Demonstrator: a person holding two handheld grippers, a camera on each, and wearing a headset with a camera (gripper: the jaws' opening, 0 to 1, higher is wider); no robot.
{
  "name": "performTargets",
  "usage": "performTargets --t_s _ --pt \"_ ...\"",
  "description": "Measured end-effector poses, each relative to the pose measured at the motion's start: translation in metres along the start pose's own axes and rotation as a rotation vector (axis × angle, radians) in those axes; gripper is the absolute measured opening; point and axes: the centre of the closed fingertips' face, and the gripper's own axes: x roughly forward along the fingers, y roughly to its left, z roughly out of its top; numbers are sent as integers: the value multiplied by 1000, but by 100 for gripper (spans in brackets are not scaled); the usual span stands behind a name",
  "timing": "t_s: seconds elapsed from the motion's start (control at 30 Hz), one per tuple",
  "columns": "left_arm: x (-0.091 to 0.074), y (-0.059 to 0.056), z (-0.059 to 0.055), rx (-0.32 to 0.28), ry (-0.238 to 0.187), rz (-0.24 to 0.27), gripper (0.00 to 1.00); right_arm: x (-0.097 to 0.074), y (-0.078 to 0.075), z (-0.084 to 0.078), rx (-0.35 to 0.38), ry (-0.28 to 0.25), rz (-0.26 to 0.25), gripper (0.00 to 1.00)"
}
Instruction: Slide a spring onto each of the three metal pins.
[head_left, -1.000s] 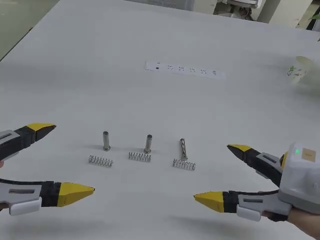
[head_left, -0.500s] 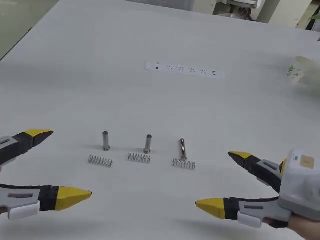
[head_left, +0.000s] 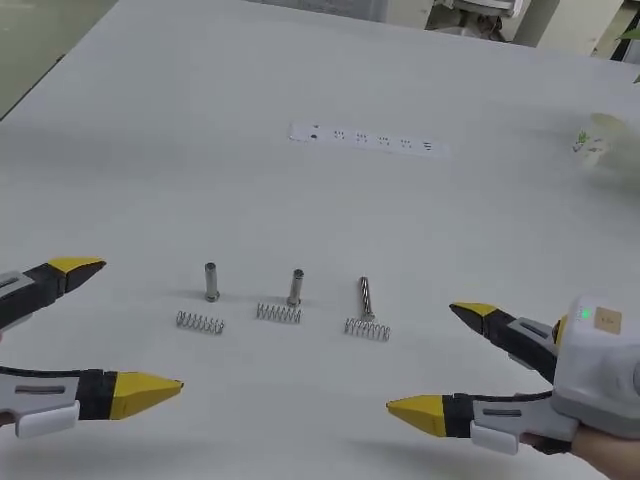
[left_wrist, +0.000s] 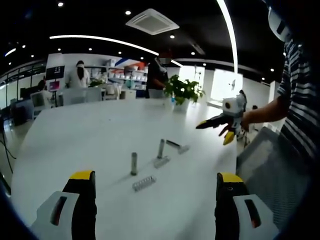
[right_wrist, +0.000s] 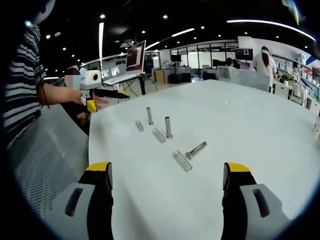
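Three metal pins sit in a row on the white table: the left pin and middle pin stand upright, the right pin lies on its side. In front of each lies a spring: left spring, middle spring, right spring. My left gripper hovers open at the lower left, well short of the left spring. At the lower right my right gripper is open too, nearest the right spring and lying pin. Both hold nothing.
A white power strip lies flat farther back on the table. A pale cup-like object stands at the far right edge. People and desks show in the background of the gripper views.
Both grippers have drifted slightly lower and nearer in the head view. Pins and springs lie as before.
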Motion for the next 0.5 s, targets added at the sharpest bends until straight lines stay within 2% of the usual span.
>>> performTargets --t_s 0.13,0.5 --pt "0 0 1 -1 -2 0 97 -1 0 1 -5 5 1 91" --pt "-2 1 1 -3 -6 1 98 4 -4 17 4 -16 8 89"
